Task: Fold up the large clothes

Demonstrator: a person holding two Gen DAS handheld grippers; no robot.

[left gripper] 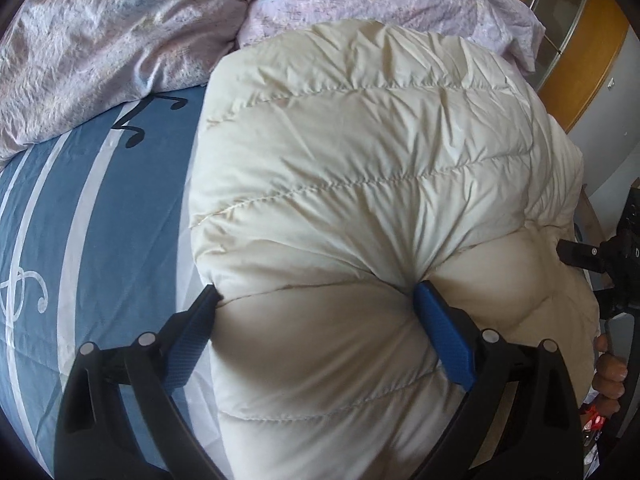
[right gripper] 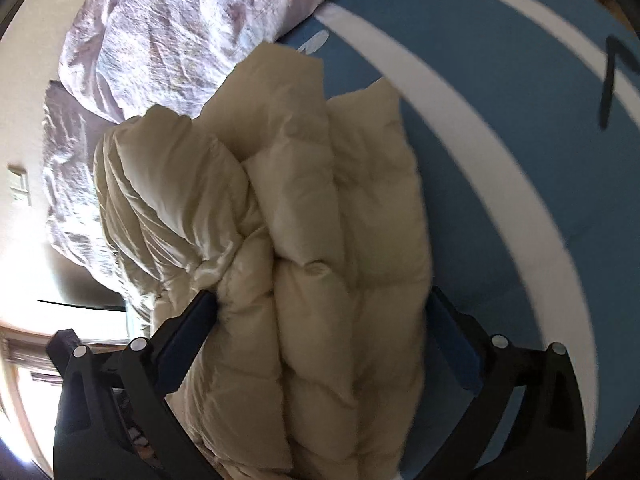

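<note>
Left wrist: left tool (left gripper: 316,300) is pinching cream down jacket (left gripper: 360,160).
Right wrist: right tool (right gripper: 320,308) is straddling the jacket, jaws wide, on the bed (right gripper: 500,200).

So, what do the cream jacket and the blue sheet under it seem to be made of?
The cream jacket looks like thin, slightly shiny woven fabric, perhaps nylon, over a soft filling: stitched lines divide it into puffy sections and it wrinkles finely. The blue sheet looks like smooth matte cloth, probably cotton or a blend, with printed white stripes and black music notes.

Cream quilted jacket (left gripper: 360,184) on blue white-striped sheet (left gripper: 120,208), beside lilac mottled duvet (left gripper: 100,52).
</note>
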